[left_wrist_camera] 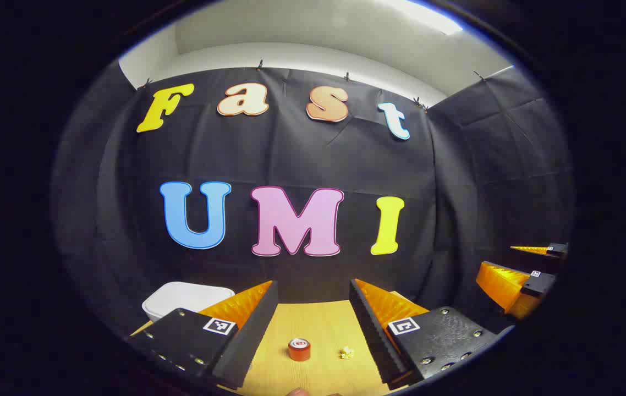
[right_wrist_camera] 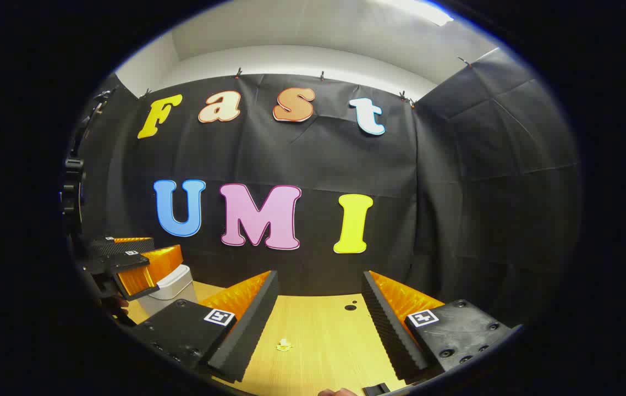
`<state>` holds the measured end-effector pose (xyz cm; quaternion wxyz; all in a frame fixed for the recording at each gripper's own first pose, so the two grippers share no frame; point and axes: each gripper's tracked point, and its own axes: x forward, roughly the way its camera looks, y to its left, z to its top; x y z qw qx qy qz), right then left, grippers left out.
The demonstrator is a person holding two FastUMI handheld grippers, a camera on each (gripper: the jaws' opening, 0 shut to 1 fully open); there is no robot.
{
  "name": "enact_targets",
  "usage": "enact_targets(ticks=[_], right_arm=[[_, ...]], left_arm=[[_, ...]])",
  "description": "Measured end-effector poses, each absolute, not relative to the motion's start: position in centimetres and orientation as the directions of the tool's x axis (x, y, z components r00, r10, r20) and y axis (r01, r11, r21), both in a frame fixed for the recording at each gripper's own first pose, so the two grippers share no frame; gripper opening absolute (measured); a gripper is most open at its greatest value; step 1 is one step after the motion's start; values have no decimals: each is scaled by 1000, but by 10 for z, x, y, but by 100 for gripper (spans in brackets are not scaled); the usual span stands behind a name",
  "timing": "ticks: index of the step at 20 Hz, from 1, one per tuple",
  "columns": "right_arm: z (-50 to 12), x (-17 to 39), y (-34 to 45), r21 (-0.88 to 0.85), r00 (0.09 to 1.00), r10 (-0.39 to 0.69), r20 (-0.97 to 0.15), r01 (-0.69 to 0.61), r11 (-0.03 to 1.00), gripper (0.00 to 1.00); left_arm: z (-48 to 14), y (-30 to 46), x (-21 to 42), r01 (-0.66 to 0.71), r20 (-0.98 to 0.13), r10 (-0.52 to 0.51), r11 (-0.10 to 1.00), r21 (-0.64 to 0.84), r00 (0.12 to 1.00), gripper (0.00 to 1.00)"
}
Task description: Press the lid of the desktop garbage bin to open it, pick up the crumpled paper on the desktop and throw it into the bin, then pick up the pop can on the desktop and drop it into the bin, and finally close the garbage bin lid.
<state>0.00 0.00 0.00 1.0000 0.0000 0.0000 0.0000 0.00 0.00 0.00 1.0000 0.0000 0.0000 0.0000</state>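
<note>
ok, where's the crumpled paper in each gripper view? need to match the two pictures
Left gripper view: the crumpled paper lies on the wooden desktop low and right of centre, just right of the pop can, between that gripper's own fingers.
Right gripper view: the paper sits low and left of centre, close to the left finger.
Shared landmark: the white garbage bin, lid down, at the desk's left rear.
</note>
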Motion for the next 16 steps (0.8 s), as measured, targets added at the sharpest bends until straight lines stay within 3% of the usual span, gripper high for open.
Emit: enact_targets(ticks=[1,2,16], right_arm=[[1,-1,-1,-2,1000,0,1,0,1000,87],[2,-1,-1,-1,1000,-2,6,2,1000,98],[-3,12,40,12,998,69,4,-69,998,98]], left_arm=[[2,-2,1,6,5,-6,1000,2,1000,86],[3,-2,1,8,11,-8,1000,9,1000,86],[7,53,-21,-100,18,99,994,41,995,86]])
